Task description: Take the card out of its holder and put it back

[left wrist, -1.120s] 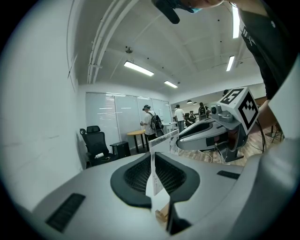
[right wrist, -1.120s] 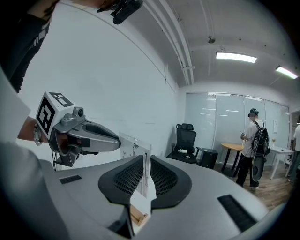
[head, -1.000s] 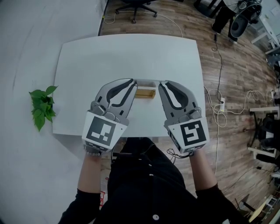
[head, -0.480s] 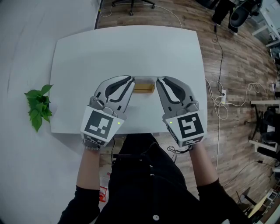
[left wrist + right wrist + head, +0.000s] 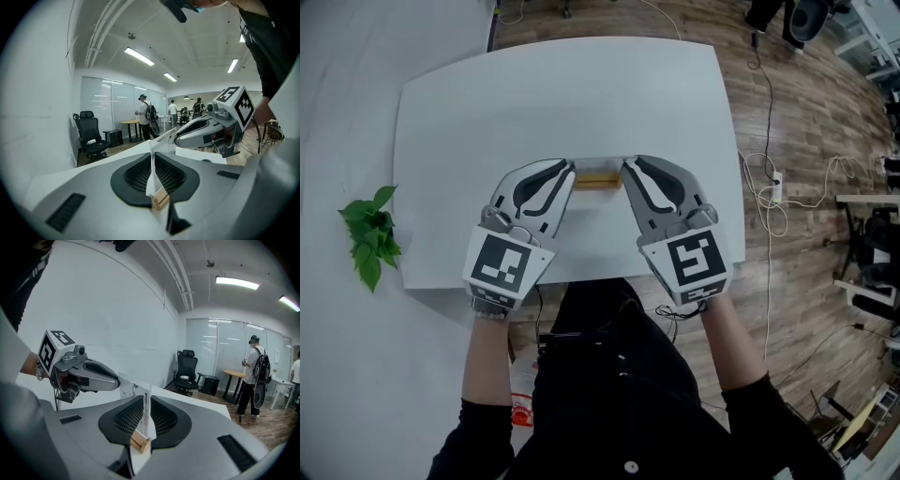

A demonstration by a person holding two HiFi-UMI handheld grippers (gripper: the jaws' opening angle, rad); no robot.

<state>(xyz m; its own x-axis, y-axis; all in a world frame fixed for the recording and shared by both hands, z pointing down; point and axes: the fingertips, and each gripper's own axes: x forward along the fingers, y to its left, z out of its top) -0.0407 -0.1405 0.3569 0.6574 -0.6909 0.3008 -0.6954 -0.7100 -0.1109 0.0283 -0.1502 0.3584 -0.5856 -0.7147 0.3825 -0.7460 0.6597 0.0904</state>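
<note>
The white table (image 5: 487,112) carries only this job, near its front edge. The left gripper (image 5: 569,171) and the right gripper (image 5: 627,167) point in towards each other from either side. Each has its jaws closed on one end of the card (image 5: 152,168), which stands upright and on edge between them. The small wooden holder (image 5: 160,198) lies on the table right under the card. Its ends show just below each pair of jaws, though I cannot tell whether the card's lower edge is already down in the slot. The step in hand looks like seating the card, so both ends should stay level and the card upright. That way the bottom edge meets the slot along its whole length, not corner first. The holder looks light and loose, so a sideways push could skid or tip it. The grip should hold until the card is fully seated.
</note>
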